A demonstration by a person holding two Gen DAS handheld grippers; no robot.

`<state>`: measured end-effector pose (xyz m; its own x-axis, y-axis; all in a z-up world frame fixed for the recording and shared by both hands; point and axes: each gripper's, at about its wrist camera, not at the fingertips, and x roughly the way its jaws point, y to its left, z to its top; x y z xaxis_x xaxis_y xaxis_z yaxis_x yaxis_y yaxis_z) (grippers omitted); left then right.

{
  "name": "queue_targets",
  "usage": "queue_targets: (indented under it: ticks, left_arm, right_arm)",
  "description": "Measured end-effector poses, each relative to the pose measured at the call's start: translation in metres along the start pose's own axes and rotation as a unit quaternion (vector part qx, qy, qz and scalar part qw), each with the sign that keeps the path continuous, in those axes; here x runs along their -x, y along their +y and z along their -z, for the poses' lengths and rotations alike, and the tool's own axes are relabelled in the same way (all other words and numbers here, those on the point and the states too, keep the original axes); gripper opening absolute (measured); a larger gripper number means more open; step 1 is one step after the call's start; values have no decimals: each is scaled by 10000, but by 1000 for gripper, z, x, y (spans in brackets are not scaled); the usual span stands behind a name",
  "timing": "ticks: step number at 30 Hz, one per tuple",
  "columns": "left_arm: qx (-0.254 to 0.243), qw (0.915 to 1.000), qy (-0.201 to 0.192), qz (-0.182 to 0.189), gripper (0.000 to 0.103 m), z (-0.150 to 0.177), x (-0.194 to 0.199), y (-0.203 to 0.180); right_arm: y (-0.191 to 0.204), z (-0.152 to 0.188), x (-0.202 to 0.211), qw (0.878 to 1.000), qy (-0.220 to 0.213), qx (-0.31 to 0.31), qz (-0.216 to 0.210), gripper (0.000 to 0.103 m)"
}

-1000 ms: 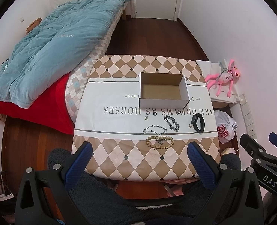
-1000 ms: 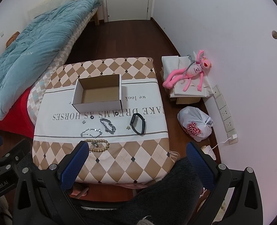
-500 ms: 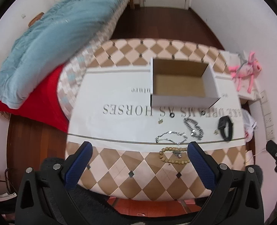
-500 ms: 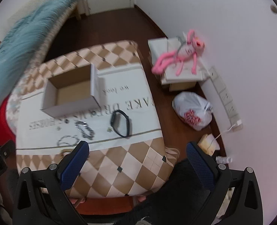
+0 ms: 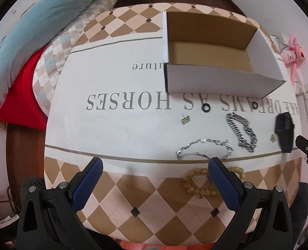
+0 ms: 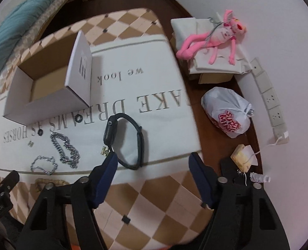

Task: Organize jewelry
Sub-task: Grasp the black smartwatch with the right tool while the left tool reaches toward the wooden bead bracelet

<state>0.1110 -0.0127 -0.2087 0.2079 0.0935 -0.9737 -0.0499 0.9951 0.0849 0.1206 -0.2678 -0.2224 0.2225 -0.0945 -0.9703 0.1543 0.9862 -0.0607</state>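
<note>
An open white cardboard box [image 5: 222,77] [image 6: 49,102] stands on the printed tablecloth [image 5: 112,125]. In front of it lie a thick silver chain [image 5: 242,132] [image 6: 65,146], a thin silver bracelet [image 5: 204,149] [image 6: 43,164], a wooden bead bracelet [image 5: 197,184], two black rings [image 5: 206,108] [image 6: 78,118], small gold earrings [image 5: 185,120] [image 6: 105,151] and a black smartwatch [image 5: 284,131] [image 6: 124,139]. My left gripper [image 5: 154,174] is open, low over the table's front, its right finger over the bead bracelet. My right gripper [image 6: 154,169] is open, its left fingertip beside the watch band.
A bed with a teal duvet [image 5: 28,27] lies left of the table. Right of the table, on the floor by the wall, are a pink plush toy [image 6: 216,39] on folded cloth and a white plastic bag [image 6: 229,112].
Both grippers have moved forward and down towards the table. The jewelry and box now appear much larger. Nothing has been picked up.
</note>
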Motion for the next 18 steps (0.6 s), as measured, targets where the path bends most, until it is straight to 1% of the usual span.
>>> queue_targets:
  ticks: [1,5,6,7,8,9,11,13,15,18]
  left_arm:
    - [-2,10000,7,-17,103,0,-3,1]
    - [-53,9999,81,-80,103,3,-12,3]
    - [-72,9999,90,-90,103,4,-14,4]
    - [-88,9999,113,-86,103,5,-15,4]
    - [-86,9999,125,-64,103,6,-17,5]
    - [-75,9999,136,-26,103,7,-18,5]
    - [-85,9998,161,93,103,9,-18,6]
    - [-83,9995,145,254,103,11,-17,8]
    - [-99,9989,110,437,102,15,-14,10]
    - [-109,9978,105,642,102,23,-12,11]
  right_arm:
    - [2,-1,-7,10000,27,15,32,69]
    - [6,-5,-34,9997,230,41,-10,55]
    - [6,-6,-39,9996,281,26,-26,47]
    - [6,-6,-43,9994,329,21,-64,43]
    - [6,-6,-45,9994,298,8,-173,33]
    - [5,-6,-44,9994,206,-6,-264,19]
    - [6,-6,-45,9996,124,20,-268,9]
    - [5,-5,-44,9990,33,-79,-433,7]
    - [5,-1,-39,9987,-39,-92,-504,6]
    - [9,12,-26,9978,-80,-50,-650,6]
